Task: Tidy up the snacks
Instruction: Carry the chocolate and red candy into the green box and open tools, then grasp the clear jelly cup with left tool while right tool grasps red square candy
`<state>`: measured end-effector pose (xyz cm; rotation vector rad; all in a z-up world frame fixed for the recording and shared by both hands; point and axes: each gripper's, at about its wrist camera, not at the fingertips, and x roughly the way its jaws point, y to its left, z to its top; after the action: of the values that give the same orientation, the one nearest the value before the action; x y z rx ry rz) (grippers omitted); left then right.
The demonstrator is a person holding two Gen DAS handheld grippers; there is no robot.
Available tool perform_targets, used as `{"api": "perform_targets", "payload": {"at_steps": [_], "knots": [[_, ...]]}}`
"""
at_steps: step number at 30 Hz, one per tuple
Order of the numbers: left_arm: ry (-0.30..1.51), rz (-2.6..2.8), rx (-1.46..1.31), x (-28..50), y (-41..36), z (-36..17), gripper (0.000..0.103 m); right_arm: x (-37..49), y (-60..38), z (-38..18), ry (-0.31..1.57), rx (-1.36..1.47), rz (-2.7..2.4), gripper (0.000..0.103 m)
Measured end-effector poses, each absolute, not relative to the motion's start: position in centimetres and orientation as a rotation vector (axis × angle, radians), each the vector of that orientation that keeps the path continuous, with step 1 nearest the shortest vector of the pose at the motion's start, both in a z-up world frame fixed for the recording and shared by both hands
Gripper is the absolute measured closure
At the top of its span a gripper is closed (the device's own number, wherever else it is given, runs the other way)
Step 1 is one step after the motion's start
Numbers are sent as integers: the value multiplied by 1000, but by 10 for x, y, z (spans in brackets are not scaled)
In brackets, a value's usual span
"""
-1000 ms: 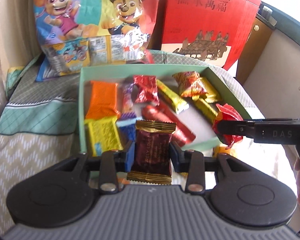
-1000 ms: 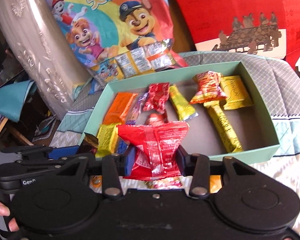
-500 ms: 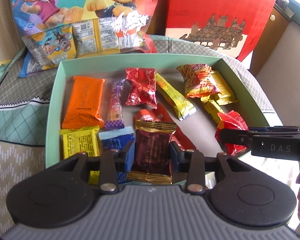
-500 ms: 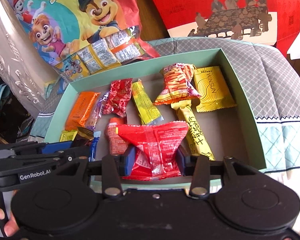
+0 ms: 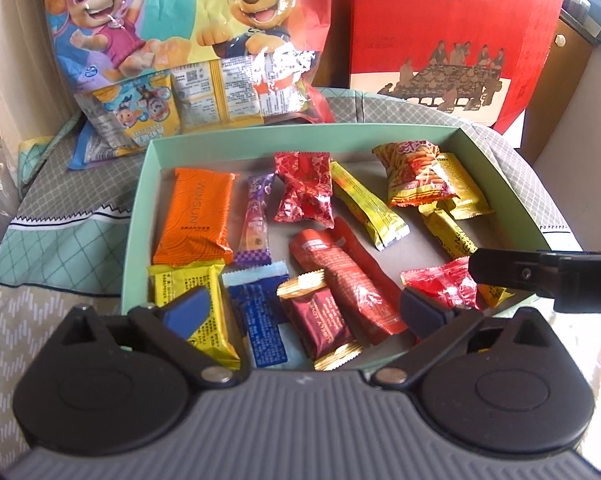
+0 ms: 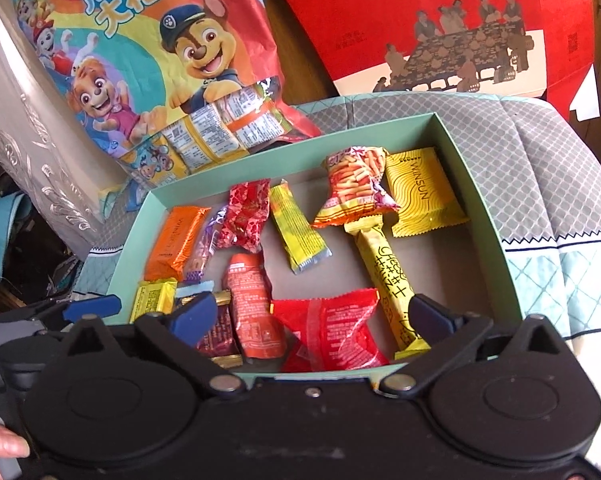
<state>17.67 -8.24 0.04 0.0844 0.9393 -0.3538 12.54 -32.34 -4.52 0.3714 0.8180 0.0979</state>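
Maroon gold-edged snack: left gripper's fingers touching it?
Apart. Left wrist view: the fingers stand wide of the maroon snack, which lies in the green box.

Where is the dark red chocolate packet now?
In the left wrist view the chocolate packet lies in the green box, at its near edge, between the blue packet and the long red packet.

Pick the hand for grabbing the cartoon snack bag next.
Left, likely. Both have just opened: left gripper over the maroon packet, right gripper over the red packet, neither pinched. The cartoon bag stands behind the green box's far-left corner, on the left gripper's side; right would cross.
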Motion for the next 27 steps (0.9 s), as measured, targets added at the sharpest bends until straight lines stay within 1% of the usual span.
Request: {"api": "perform_targets", "payload": {"at_steps": [16,27], "knots": [[949,-378,96,126,-65,15,0,64,-328,-27,801,421,69,0],[1023,-408,174,75,-39,-11,0,26,-303,-34,845,404,99,0]]}}
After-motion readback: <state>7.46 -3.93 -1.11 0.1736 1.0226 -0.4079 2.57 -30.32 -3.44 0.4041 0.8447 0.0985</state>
